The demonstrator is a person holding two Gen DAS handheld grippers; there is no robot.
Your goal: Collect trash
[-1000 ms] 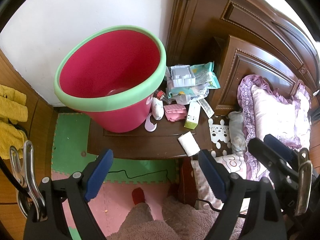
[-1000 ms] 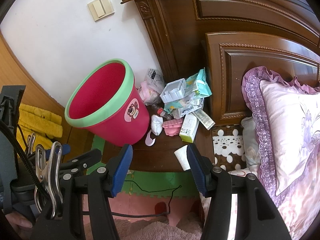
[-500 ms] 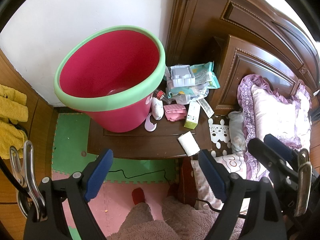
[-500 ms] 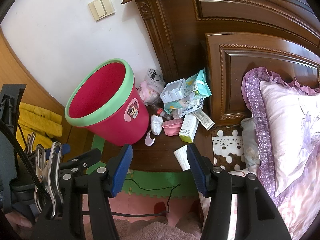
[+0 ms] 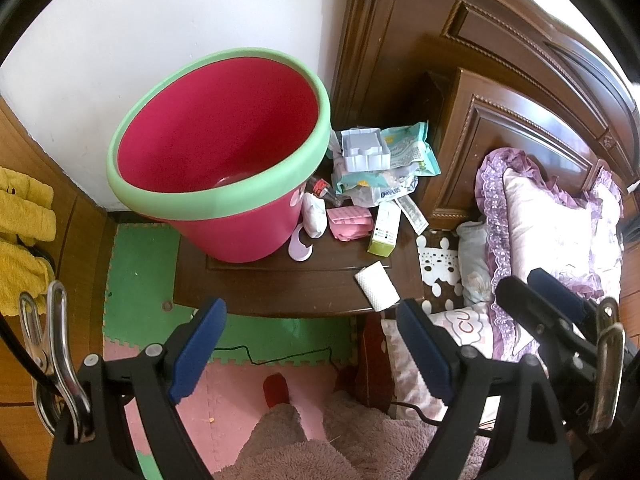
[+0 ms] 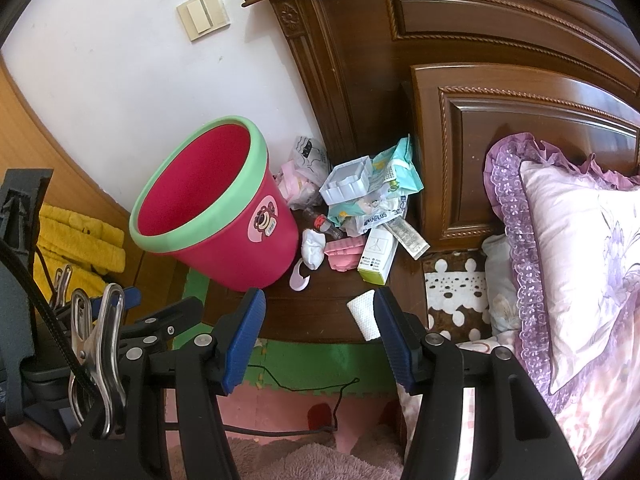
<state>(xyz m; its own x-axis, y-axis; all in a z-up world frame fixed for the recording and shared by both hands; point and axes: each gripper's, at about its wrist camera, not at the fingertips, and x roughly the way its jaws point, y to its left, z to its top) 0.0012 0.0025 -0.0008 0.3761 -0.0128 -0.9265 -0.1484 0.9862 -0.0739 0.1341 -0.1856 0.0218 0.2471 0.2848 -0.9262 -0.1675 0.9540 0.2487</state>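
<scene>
A pink bin with a green rim [image 5: 224, 160] [image 6: 212, 216] stands on a dark wooden nightstand [image 5: 280, 284] [image 6: 320, 300]. Beside it lies a heap of trash: a white plastic tray [image 5: 365, 149] [image 6: 346, 181], teal wrappers [image 5: 408, 152] [image 6: 396, 172], a pink packet [image 5: 349, 223] [image 6: 343, 254], a green-and-white box [image 5: 386, 229] [image 6: 375, 256], and a white folded tissue [image 5: 377, 286] [image 6: 363, 314] near the front edge. My left gripper [image 5: 310, 344] hangs open in front of the nightstand, holding nothing. My right gripper [image 6: 318, 336] is open too, its right finger beside the tissue.
A carved wooden headboard [image 6: 500, 60] rises at the right, with a purple frilled pillow [image 6: 580, 260] on the bed. Green and pink foam mats [image 5: 140, 280] cover the floor, crossed by a black cable [image 6: 304, 384]. Yellow cloth [image 5: 20, 220] hangs at the left.
</scene>
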